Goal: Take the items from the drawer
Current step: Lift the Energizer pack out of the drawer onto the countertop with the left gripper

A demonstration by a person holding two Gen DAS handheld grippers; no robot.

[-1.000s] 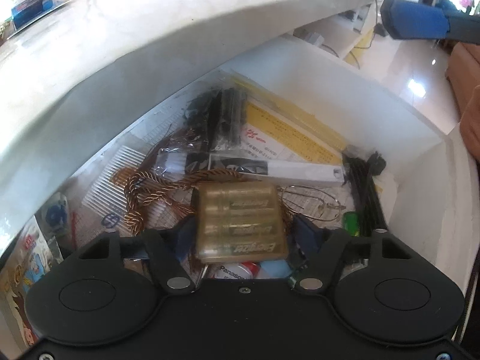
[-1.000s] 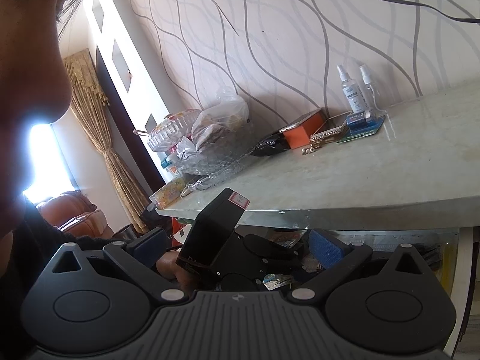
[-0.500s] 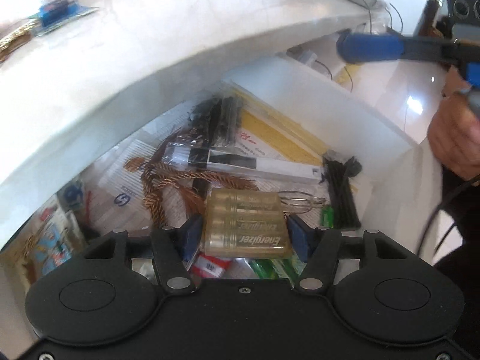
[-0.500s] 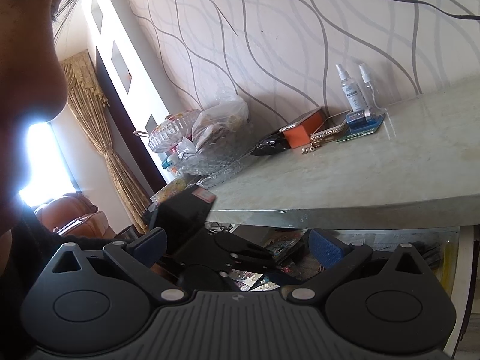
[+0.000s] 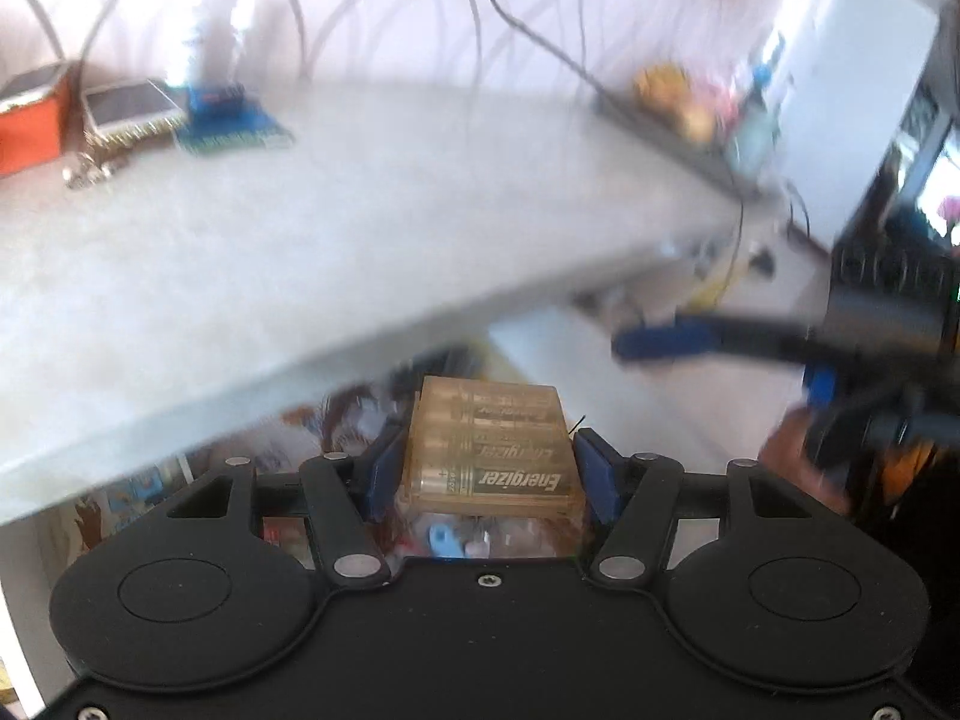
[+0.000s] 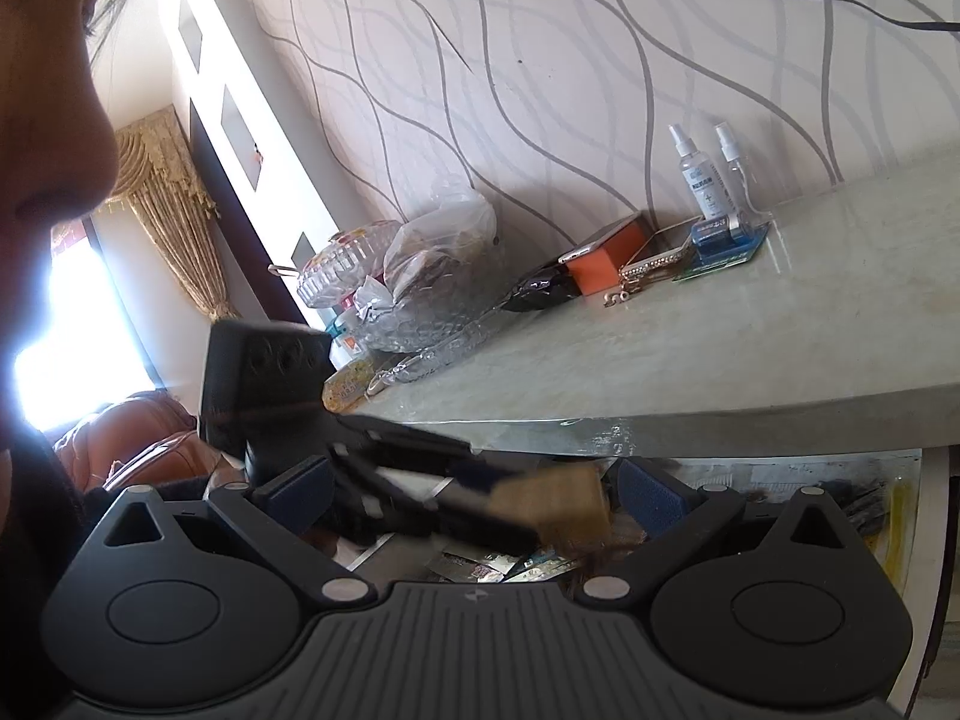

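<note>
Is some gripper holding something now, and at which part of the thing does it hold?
The left gripper holds the clear case of batteries, its pads pressing the case's two opposite long sides. The right gripper is open and holds nothing.

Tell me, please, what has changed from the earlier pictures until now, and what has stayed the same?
The left gripper, gripping the amber battery case throughout, has lifted it out of the drawer to the level of the countertop; its view now shows the tabletop instead of the drawer contents. The right gripper stayed in place, open and empty. Items on the countertop did not move.
</note>
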